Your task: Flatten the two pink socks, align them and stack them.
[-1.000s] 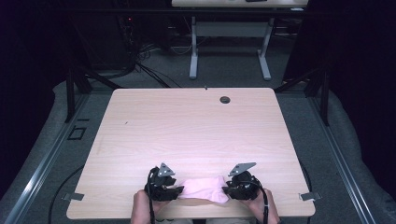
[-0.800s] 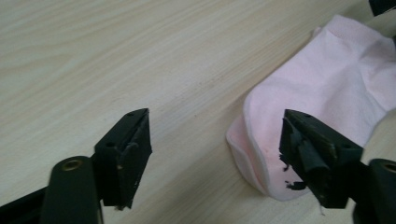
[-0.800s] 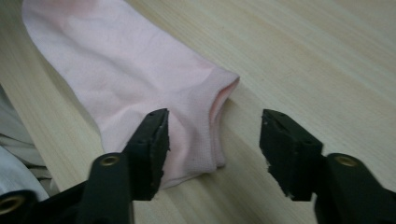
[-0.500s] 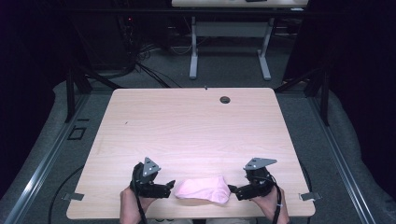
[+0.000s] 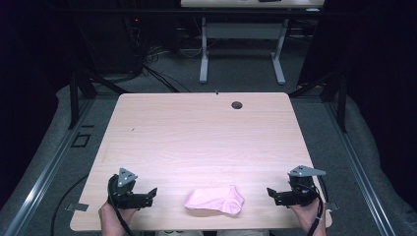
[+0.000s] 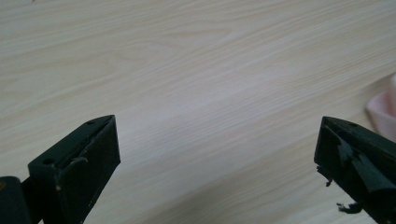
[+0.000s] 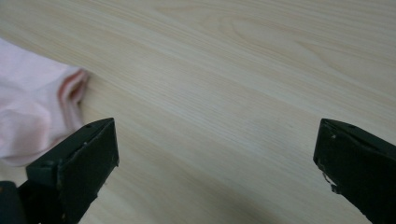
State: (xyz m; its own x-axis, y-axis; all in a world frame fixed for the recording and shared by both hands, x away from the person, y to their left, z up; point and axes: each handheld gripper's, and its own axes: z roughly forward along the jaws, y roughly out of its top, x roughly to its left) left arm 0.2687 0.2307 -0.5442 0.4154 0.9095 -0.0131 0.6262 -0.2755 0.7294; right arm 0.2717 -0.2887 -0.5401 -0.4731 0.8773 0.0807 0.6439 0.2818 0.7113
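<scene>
Sock: a pink sock [image 5: 215,200] lies folded and flat on the table [image 5: 196,132], at the near edge, about midway between the two grippers and touching neither.
Sock shape: the wider part points right, with a rounded lobe at its right end; the left end is squarer.
Left gripper: the left gripper [image 5: 149,195] sits near the table's near left corner, left of the sock and apart from it, held from below by a hand [image 5: 114,219].
Left gripper state: jaws spread wide, nothing between them; in the left gripper view [image 6: 217,154] only bare wood lies between the jaws, and a pink edge of the sock [image 6: 384,112] shows by the right jaw.
Right gripper: the right gripper [image 5: 273,194] sits near the near right corner, right of the sock and apart from it, held by the other hand [image 5: 309,214].
Right gripper state: jaws spread wide and holding nothing; in the right gripper view [image 7: 215,154] the sock [image 7: 32,107] lies at the left, its cuff opening facing the wood, just beyond the left jaw.
Table: light wood grain, with a small round dark hole [image 5: 237,104] near the far edge, right of centre.
Cables: a black cable trails from each gripper off the near edge.
</scene>
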